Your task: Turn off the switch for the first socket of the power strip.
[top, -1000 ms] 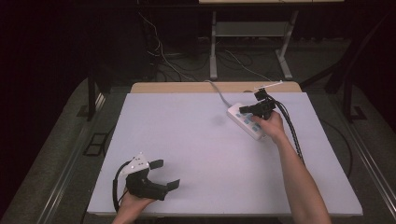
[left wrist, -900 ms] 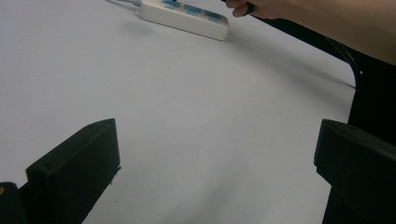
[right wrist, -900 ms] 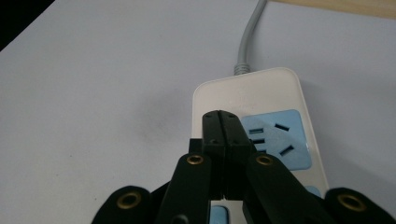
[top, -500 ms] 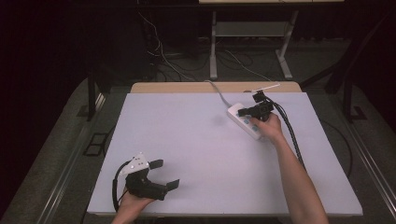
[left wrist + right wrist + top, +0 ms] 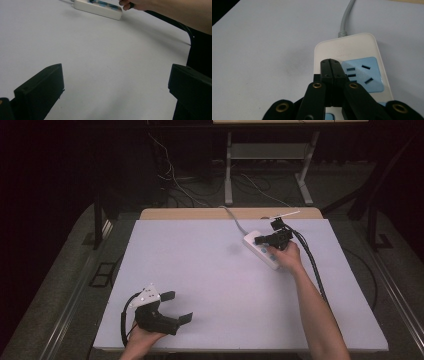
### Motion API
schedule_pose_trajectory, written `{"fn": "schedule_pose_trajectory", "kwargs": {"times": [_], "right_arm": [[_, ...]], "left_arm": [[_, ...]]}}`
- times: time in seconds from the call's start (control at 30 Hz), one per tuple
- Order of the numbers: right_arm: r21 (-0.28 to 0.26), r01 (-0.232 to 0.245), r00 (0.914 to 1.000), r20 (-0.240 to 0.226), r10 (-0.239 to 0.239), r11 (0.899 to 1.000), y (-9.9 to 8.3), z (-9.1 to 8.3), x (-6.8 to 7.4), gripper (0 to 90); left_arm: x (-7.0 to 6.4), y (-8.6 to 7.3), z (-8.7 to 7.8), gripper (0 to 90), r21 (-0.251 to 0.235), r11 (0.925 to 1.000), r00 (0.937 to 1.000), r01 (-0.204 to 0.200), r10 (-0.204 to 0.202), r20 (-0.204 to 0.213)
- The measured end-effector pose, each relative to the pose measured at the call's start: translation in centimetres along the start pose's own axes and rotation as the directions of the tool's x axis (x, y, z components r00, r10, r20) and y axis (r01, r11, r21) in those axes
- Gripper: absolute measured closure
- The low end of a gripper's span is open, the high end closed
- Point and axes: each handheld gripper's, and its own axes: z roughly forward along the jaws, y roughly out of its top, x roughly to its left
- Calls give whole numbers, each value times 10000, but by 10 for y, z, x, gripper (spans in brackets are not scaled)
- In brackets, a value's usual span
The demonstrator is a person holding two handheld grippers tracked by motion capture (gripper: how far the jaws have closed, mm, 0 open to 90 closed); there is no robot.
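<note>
A white power strip [image 5: 261, 250] with blue socket faces lies at the table's far right, its grey cord [image 5: 233, 218] running off the back edge. My right gripper [image 5: 258, 240] hovers over the strip's far end. In the right gripper view its jaws are pressed together with nothing between them, tips [image 5: 332, 65] just above the strip [image 5: 352, 50] beside a blue socket [image 5: 362, 73]. My left gripper [image 5: 179, 306] rests near the front left of the table, jaws wide apart and empty. The left gripper view has the strip [image 5: 98, 7] far off.
The white table top [image 5: 210, 285] is bare between the two grippers. A black cable [image 5: 310, 260] trails from the right gripper along the forearm. Beyond the back edge are table legs [image 5: 229, 167] and loose cables on a dark floor.
The right gripper has shifted slightly left over the power strip's far end. The left gripper has stayed put.
</note>
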Motion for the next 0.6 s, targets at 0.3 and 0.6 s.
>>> {"fn": "schedule_pose_trajectory", "kwargs": {"times": [0.3, 0.6], "right_arm": [[91, 243, 9992, 310, -246, 9997, -1, 0, 7, 900], [180, 423, 9980, 471, -431, 9989, 0, 1, 9, 900]], "left_arm": [[0, 0, 0, 0, -40, 10000, 10000, 68, -68, -15], [-1, -1, 0, 0, -29, 10000, 10000, 51, -51, 43]]}}
